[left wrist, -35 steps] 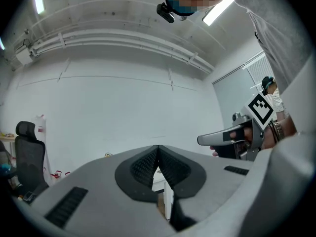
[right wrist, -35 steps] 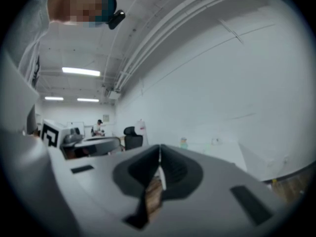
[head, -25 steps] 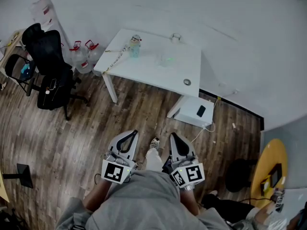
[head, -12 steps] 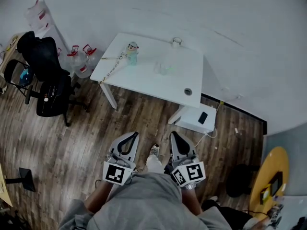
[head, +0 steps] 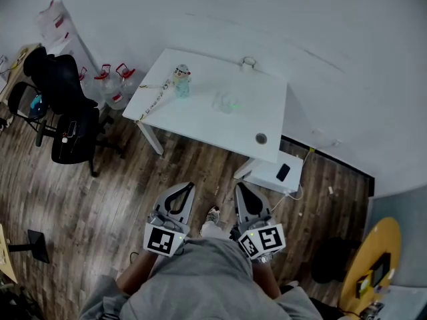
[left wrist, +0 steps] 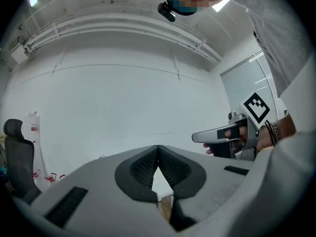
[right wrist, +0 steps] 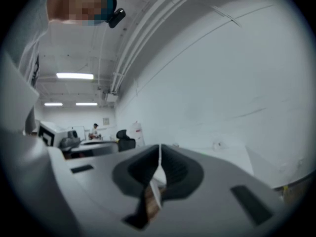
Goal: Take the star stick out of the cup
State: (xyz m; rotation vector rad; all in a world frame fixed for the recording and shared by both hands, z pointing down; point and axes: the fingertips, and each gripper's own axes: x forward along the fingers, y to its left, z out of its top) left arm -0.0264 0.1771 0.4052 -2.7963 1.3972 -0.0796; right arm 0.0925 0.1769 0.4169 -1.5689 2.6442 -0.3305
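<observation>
A white table (head: 200, 122) stands a few steps ahead of me in the head view. On it is a pale teal cup (head: 181, 86) with a whitish thing at its mouth. A thin yellowish stick (head: 154, 99) slants from the cup toward the table's left edge. Whether it is in the cup I cannot tell. My left gripper (head: 187, 187) and right gripper (head: 239, 188) are held close to my body, far from the table. Both are shut on nothing, as the left gripper view (left wrist: 158, 150) and right gripper view (right wrist: 159, 151) show.
A clear object (head: 227, 102) and a small cup (head: 249, 62) also sit on the table. Black office chairs (head: 63, 102) and water jugs (head: 110, 79) stand at the left. A white box (head: 272, 172) lies under the table's right end, and a yellow round table (head: 373, 262) is at the right.
The table has shifted lower and a little right in the head view, so I have come closer to it. Both grippers stay shut in the same pose.
</observation>
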